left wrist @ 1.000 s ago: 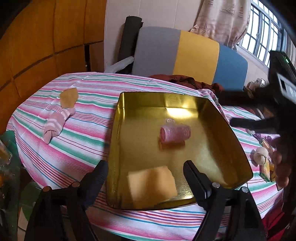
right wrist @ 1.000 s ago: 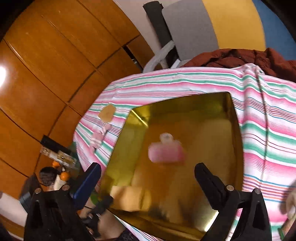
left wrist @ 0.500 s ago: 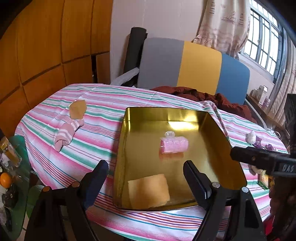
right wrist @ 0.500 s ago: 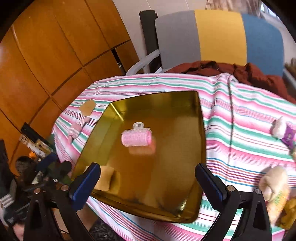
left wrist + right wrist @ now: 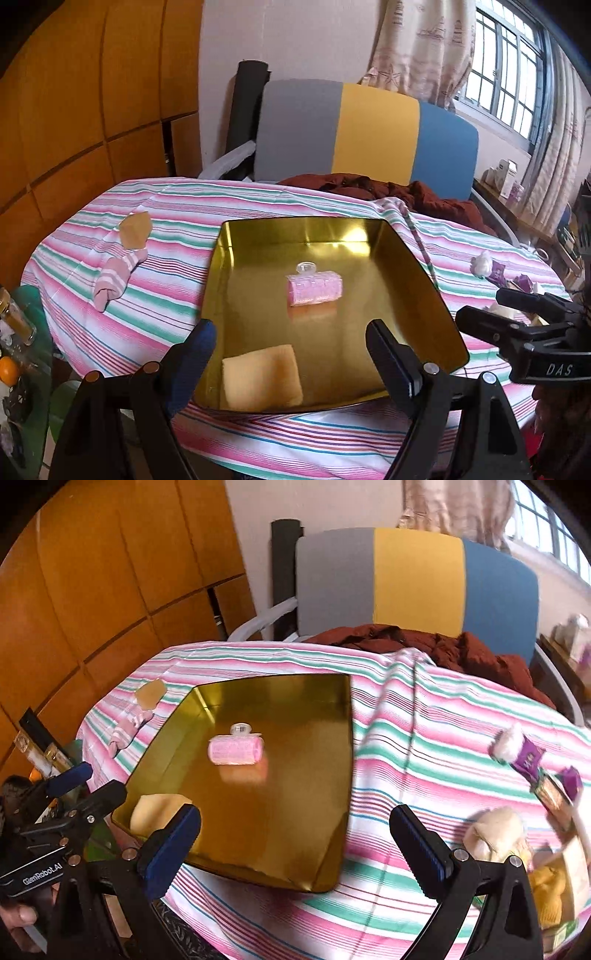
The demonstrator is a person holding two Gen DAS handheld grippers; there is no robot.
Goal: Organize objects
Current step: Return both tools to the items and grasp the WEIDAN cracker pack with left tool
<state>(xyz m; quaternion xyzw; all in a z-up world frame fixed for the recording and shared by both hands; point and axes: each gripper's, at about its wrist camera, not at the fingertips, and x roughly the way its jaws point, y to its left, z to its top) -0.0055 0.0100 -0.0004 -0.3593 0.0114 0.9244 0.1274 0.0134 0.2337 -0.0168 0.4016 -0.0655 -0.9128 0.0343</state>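
You had drawn both claws back toward yourself: a second earlier they hung low over the shallow gold metal tray [image 5: 325,236], and by this moment each sat behind its near rim, higher and further off. Your left claw [image 5: 288,354] was spread wide and carried nothing; your right claw [image 5: 295,842] was likewise spread and empty.

Ahead of the left claw, the pink cylindrical hair roller with its clear clip [image 5: 314,290] lay in the middle of the tray, and the pale yellow folded cloth [image 5: 262,376] rested at the near edge, just in front of the left finger. Both seemed settled, so I judge those two placements finished.

Left of the tray, the pink striped rolled sock [image 5: 114,277] and a tan flat scrap [image 5: 136,230] lay loose on the striped-cloth bench [image 5: 166,206]. Right of your right claw, a cream fluffy bundle [image 5: 495,830] and purple-wrapped packets [image 5: 532,757] waited too.

Your right claw's body read "DAS"; the left one's read "GenRobot.AI". The packet print was too blurred to read.
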